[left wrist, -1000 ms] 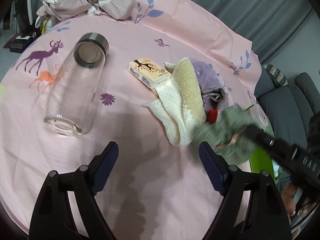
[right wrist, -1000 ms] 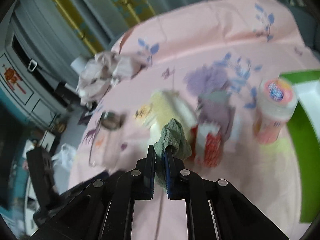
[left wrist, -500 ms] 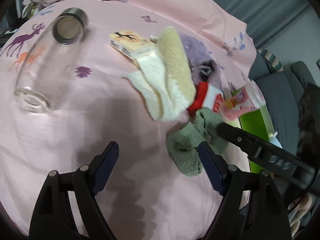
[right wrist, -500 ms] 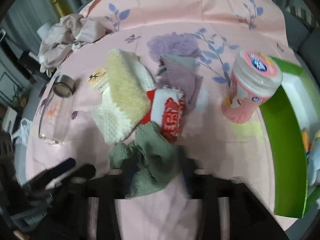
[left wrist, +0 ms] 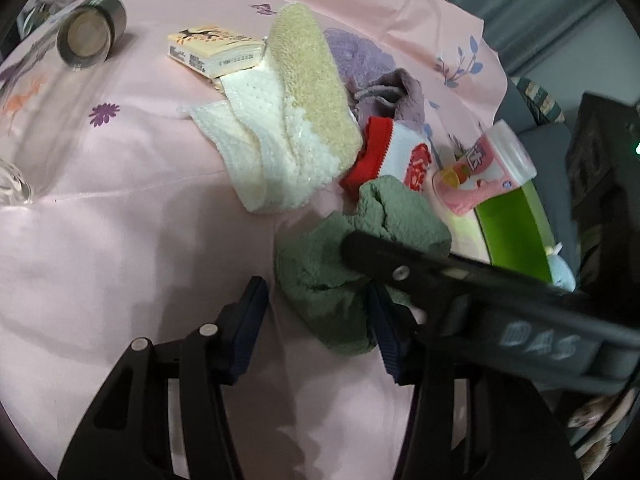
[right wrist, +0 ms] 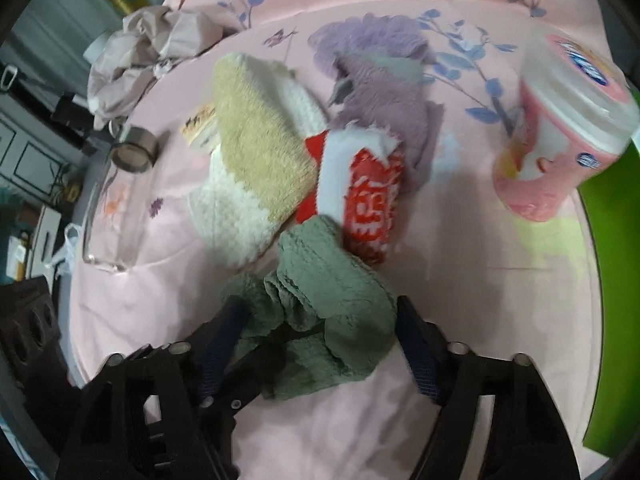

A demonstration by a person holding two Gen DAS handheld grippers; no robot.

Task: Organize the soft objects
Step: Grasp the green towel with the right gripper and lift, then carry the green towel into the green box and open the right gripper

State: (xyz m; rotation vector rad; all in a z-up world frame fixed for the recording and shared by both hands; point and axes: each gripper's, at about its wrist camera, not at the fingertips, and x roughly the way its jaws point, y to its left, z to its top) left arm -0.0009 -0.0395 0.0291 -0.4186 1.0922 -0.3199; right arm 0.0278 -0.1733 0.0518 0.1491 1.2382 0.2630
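A crumpled green cloth [left wrist: 352, 256] [right wrist: 324, 300] lies on the pink tablecloth [left wrist: 120, 240]. My left gripper [left wrist: 316, 320] is open, its jaws straddling the cloth's near end. My right gripper [right wrist: 316, 340] is open around the same cloth; one of its fingers [left wrist: 384, 258] crosses the left wrist view over the cloth. Behind lie a beige-and-white knitted sock [left wrist: 304, 112] [right wrist: 256, 152], a red-and-white sock [left wrist: 400, 156] [right wrist: 360, 192] and a purple fuzzy cloth [left wrist: 396, 92] [right wrist: 384, 92].
A pink-and-white tub [left wrist: 484, 168] [right wrist: 560, 128] stands beside a green bin [left wrist: 516, 228] [right wrist: 612, 280] at the right. A glass bottle [left wrist: 60, 80] [right wrist: 116, 200] lies at the left by a small box [left wrist: 216, 50]. A crumpled pinkish cloth [right wrist: 152, 44] sits at the back.
My right gripper lowered the green cloth to the table and opened, letting it go. My left gripper moved right and forward until its jaws straddle the cloth.
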